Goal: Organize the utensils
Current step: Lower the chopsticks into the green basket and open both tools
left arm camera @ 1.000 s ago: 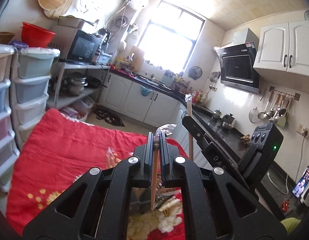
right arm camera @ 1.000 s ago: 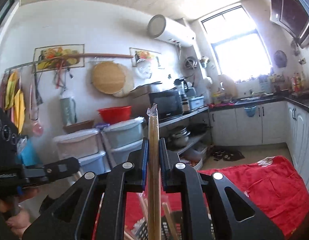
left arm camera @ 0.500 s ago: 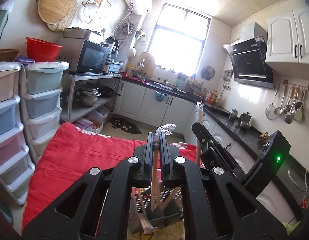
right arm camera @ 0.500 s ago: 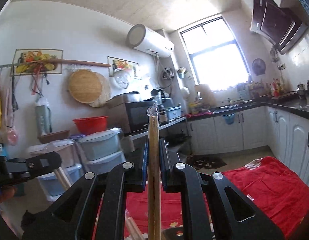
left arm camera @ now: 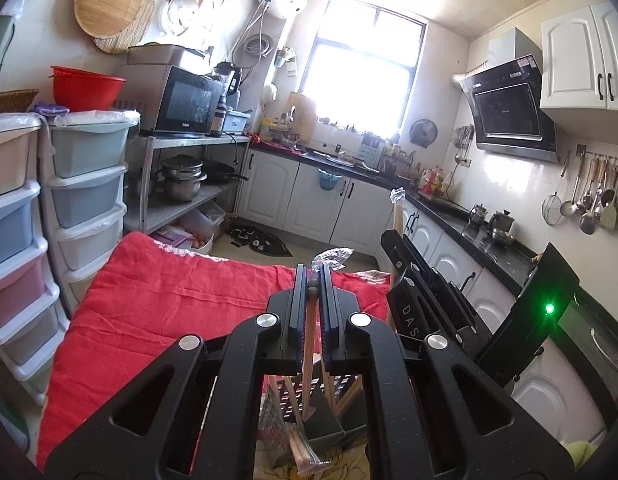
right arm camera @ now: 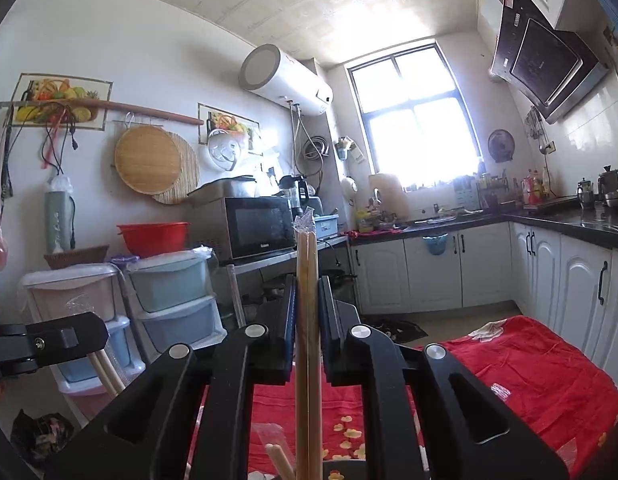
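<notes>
My left gripper (left arm camera: 313, 276) is shut on a thin wooden chopstick pair (left arm camera: 307, 360) in clear plastic wrap. The sticks hang down into a black slotted utensil holder (left arm camera: 329, 416) just below the jaws. Another wrapped pair (left arm camera: 305, 452) lies in front of the holder. My right gripper (right arm camera: 307, 284) is shut on a longer wrapped chopstick pair (right arm camera: 307, 264), held upright. In the left wrist view, the right gripper (left arm camera: 409, 276) stands just right of the holder with its sticks (left arm camera: 398, 216) pointing up. In the right wrist view, the left gripper (right arm camera: 49, 340) shows at the left edge.
A red flowered blanket (left arm camera: 169, 312) covers the work surface. Stacked plastic drawers (left arm camera: 85, 200) stand at the left. White cabinets under a black counter (left arm camera: 461, 216) run along the right. A shelf with a microwave (left arm camera: 185, 104) and pots is behind.
Both grippers have sunk toward the holder with their chopsticks still gripped. More of the black holder now shows under the left jaws. The right view has tilted up.
</notes>
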Available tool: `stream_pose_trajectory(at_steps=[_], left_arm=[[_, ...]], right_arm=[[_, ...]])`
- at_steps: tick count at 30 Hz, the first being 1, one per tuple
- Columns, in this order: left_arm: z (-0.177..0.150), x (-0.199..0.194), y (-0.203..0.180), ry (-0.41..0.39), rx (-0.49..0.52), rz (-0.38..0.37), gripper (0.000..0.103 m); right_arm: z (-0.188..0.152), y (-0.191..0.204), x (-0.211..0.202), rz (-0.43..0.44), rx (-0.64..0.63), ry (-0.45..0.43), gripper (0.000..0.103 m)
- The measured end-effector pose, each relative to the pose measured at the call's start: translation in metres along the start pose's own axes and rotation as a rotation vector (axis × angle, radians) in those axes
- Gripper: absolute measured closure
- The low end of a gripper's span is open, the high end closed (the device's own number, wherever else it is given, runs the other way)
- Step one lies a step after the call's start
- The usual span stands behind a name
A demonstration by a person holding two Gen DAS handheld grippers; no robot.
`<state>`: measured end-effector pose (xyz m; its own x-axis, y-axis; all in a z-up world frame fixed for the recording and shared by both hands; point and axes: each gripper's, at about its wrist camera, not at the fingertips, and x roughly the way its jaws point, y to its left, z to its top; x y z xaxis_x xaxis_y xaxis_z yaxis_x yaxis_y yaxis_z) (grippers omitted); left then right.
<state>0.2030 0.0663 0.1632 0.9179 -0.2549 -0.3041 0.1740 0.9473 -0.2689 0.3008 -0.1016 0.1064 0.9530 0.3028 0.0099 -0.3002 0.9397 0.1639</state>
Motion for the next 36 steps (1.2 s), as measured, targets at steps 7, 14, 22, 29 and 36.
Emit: stream_pose_trajectory(at_steps=[7, 14, 22, 29, 36], left_arm=[[-0.006, 0.01, 0.001, 0.023, -0.003, 0.004, 0.1], [-0.012, 0.016, 0.004, 0.043, -0.01, 0.017, 0.1], [-0.017, 0.012, 0.007, 0.058, -0.026, 0.03, 0.071], [-0.016, 0.0, 0.007, 0.047, -0.033, 0.035, 0.049], [-0.019, -0.016, -0.001, 0.046, -0.024, 0.045, 0.013]], right_arm=[[-0.007, -0.003, 0.004, -0.001, 0.0, 0.024, 0.092], [-0.011, -0.008, 0.001, 0.015, 0.026, 0.055, 0.082], [-0.01, -0.02, -0.015, 0.057, 0.074, 0.116, 0.069], [-0.003, -0.034, -0.041, 0.078, 0.1, 0.177, 0.062], [0.008, -0.04, -0.071, 0.111, 0.09, 0.199, 0.05]])
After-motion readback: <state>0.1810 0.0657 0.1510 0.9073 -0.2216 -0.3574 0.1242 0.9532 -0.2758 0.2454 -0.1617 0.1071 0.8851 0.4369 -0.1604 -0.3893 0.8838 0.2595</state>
